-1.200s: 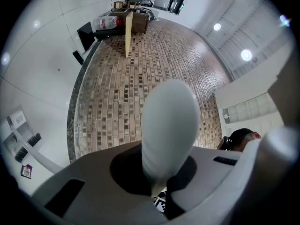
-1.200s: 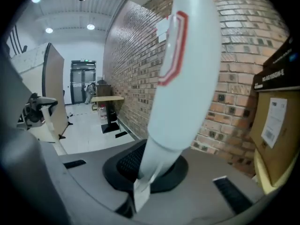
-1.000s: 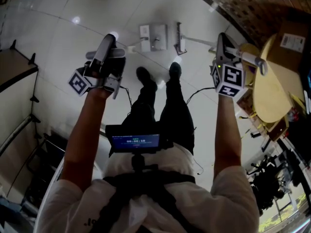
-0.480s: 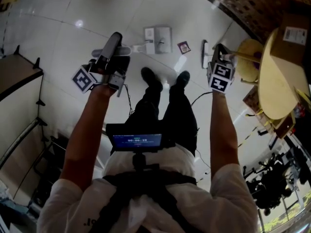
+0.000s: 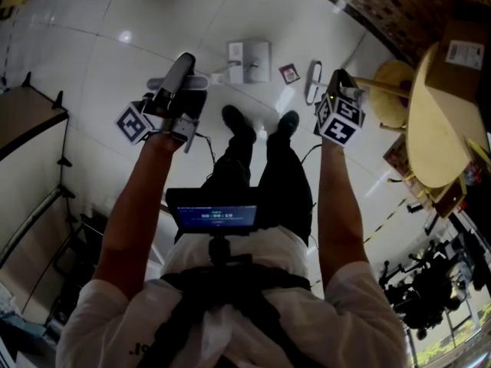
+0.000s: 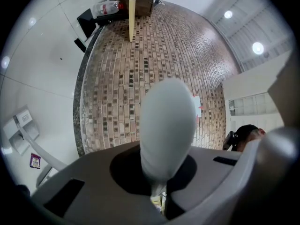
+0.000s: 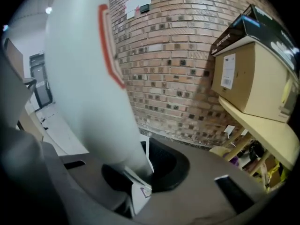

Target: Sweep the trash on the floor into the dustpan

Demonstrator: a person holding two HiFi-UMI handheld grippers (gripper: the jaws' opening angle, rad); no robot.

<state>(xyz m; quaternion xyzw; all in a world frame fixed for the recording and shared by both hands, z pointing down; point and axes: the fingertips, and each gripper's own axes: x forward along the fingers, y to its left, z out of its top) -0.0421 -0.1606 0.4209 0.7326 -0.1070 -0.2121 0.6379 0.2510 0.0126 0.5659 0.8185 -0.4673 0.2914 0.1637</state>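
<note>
1. Pinching the dustpan handle (image 6: 166,121) in the left gripper (image 6: 159,189), jaws pressed together on its narrow neck, rounded white tip jutting past them.
2. Gripping the broom handle (image 7: 86,78) in the right gripper (image 7: 140,184), jaws just now opening a sliver, pads nonetheless against the white, red-outlined shaft lodged between them.
3. Just past both grippers: two dark shoes (image 5: 234,121), side by side on the white tiled floor (image 5: 146,21), between the outstretched arms.
4. Next out, close beside the right gripper: broom's lower end (image 5: 313,81), a narrow white loop; contact with the floor impossible to tell.
5. Slightly farther: trash packet (image 5: 290,73), small, dark and square, flat on the floor between the broom's lower end and the dustpan (image 5: 249,61), near both yet apart from each, outside the pan.
6. About level with it, on the left gripper's side: the white dustpan sitting on the floor, a thin white stem running from it back toward that gripper.
7. Farthest: floor's edge along the foot of the brick wall (image 5: 383,6); by that edge on the right, a round pale table (image 5: 418,140) bearing a cardboard box (image 5: 460,52).
</note>
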